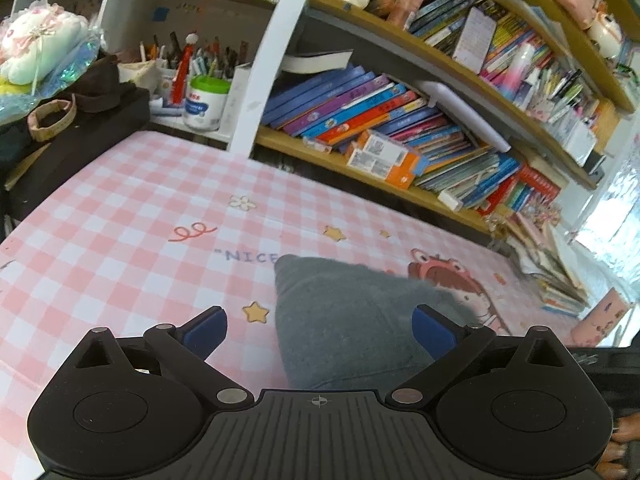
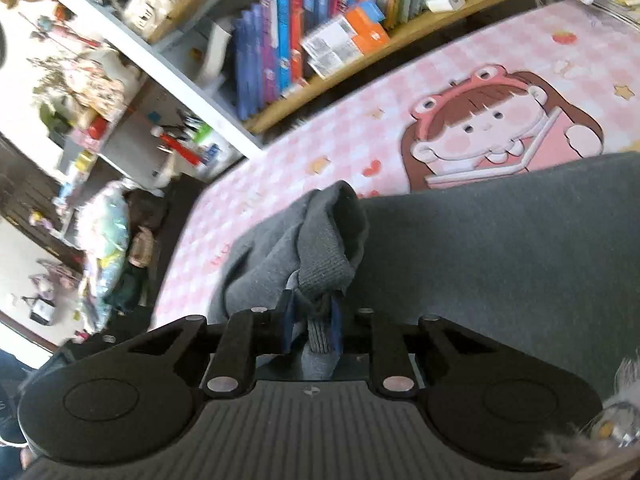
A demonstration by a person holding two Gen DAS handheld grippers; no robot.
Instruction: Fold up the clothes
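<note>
A pink checked mat (image 1: pixel 120 208) printed with a cartoon girl (image 2: pixel 500 128) is covering the table, and a grey knit garment (image 2: pixel 500 264) is lying across it, spreading wide in the right wrist view. Bookshelves (image 1: pixel 400 128) crammed with children's books are standing just behind. The right gripper (image 2: pixel 312 326) is pinching a bunched ribbed cuff (image 2: pixel 320 264) of the garment between its blue pads (held up off the cloth). The left gripper (image 1: pixel 320 330) is hovering over the garment's edge, fingers spread wide, gripping nothing.

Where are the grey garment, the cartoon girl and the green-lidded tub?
grey garment (image 2: pixel 500 264), right wrist view, flat body.
cartoon girl (image 2: pixel 486 120), right wrist view, face.
green-lidded tub (image 1: pixel 205 104), left wrist view, side.
</note>
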